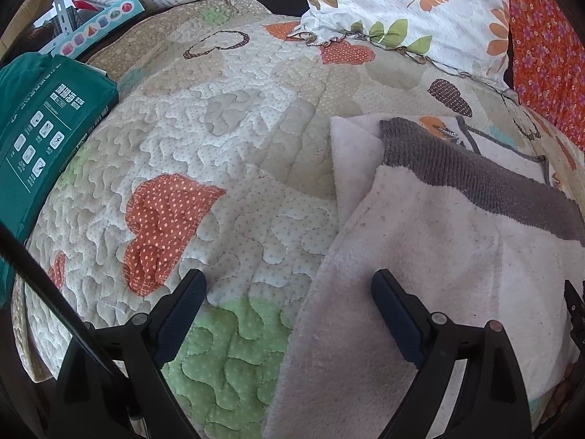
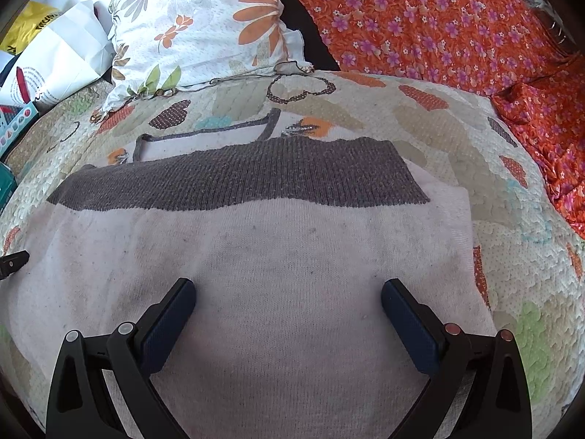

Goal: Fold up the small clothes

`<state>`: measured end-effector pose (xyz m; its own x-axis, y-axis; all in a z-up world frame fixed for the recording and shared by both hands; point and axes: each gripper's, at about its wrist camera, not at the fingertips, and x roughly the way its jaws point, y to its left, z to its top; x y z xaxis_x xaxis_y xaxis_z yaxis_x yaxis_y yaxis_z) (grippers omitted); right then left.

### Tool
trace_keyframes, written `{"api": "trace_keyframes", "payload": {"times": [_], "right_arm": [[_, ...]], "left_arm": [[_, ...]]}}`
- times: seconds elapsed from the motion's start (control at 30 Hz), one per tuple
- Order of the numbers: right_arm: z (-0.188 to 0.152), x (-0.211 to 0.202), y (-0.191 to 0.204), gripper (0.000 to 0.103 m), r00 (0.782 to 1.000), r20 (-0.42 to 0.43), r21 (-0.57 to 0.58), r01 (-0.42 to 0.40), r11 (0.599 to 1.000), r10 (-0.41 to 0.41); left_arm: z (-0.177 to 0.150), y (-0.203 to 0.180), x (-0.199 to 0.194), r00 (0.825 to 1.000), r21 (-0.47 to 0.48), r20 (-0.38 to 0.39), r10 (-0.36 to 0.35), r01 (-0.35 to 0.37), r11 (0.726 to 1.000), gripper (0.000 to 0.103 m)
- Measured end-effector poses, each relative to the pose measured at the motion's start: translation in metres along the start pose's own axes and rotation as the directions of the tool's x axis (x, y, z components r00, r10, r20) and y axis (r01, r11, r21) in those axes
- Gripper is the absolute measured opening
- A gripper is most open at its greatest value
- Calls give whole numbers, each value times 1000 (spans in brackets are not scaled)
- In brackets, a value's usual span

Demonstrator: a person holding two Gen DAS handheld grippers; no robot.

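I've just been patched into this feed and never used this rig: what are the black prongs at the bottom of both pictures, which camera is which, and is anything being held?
The prongs are two hand-held claws, one in each of a person's hands, each with a camera looking along its fingers. One picture is from the left claw, the other from the right claw. Both are open and hold nothing. They hang over a pale pink knitted garment with a grey ribbed band, lying flat and partly folded on a heart-patterned quilted bedspread. The left claw straddles the garment's left edge; the right is over its middle. Behind are a white floral pillow, an orange flowered cloth and a green printed package.
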<state>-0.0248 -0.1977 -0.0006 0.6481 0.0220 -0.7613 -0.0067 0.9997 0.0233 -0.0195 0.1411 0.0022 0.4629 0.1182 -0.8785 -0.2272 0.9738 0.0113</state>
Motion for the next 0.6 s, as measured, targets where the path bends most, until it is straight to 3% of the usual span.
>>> {"api": "trace_keyframes", "payload": {"times": [0.6], "right_arm": [[0, 0, 0, 103, 1000, 0, -1, -1, 1000, 1]], "left_arm": [[-3, 2, 2, 1000, -31, 4, -4, 4, 999, 96]]}}
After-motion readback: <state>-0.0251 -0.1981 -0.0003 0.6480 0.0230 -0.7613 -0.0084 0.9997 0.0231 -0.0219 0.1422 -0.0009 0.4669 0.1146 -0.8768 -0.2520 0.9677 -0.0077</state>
